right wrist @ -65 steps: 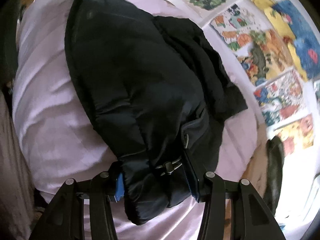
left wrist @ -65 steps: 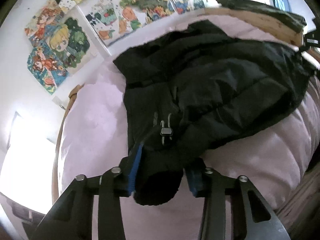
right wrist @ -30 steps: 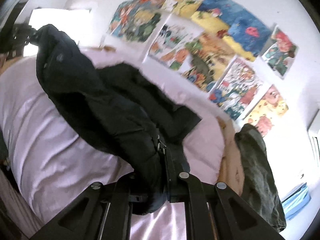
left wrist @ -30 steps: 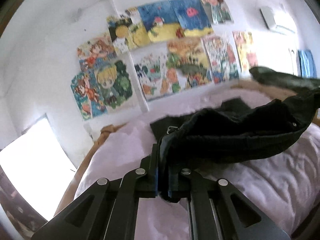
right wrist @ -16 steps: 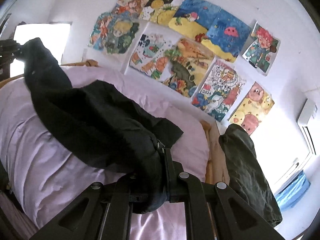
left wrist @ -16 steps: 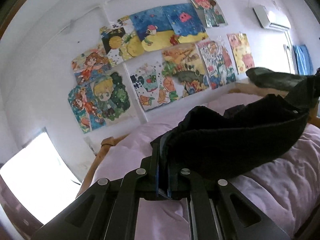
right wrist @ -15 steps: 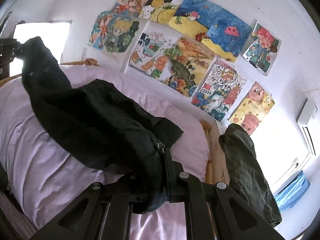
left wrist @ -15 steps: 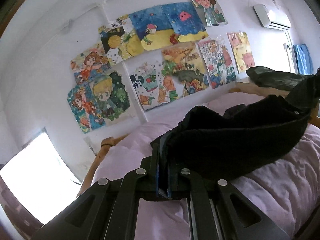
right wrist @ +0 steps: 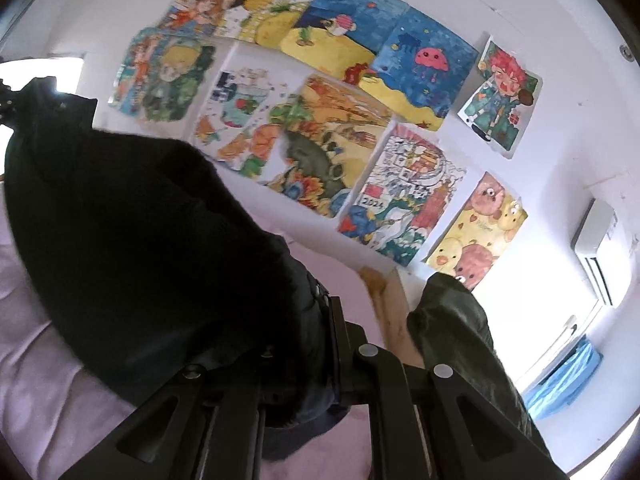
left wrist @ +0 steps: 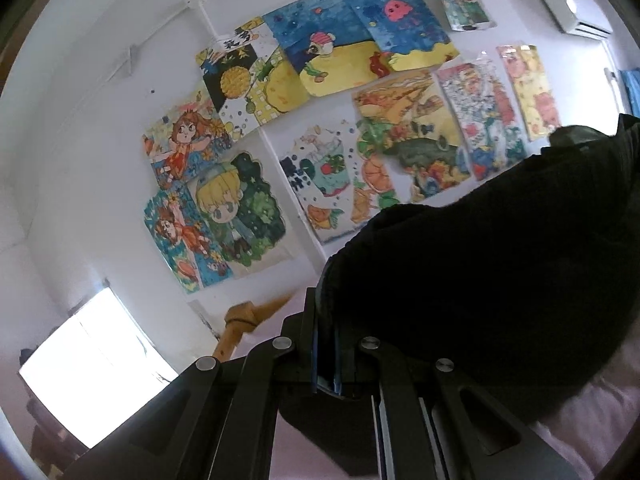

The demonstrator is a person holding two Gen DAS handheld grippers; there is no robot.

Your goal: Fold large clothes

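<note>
Left wrist view shows my left gripper (left wrist: 326,344) pinching the jacket (left wrist: 460,280), right gripper (right wrist: 324,332) likewise; it looks soft, bulky, saggy, so I hold its edges.

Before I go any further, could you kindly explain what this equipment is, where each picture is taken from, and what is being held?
There is no robot here. A person holds a two-finger gripper in each hand, and a wide-angle camera on each looks forward along its fingers, so the black bars at the bottom of each picture are the gripper itself.

In the left-wrist picture, the left gripper is shut on an edge of a black jacket. In the right-wrist picture, the right gripper grips the same black jacket, which is raised between the two, above a bed with a pink cover.

Beyond it, colourful drawings cover the white wall, and a dark green garment lies over the bed's wooden end.
</note>
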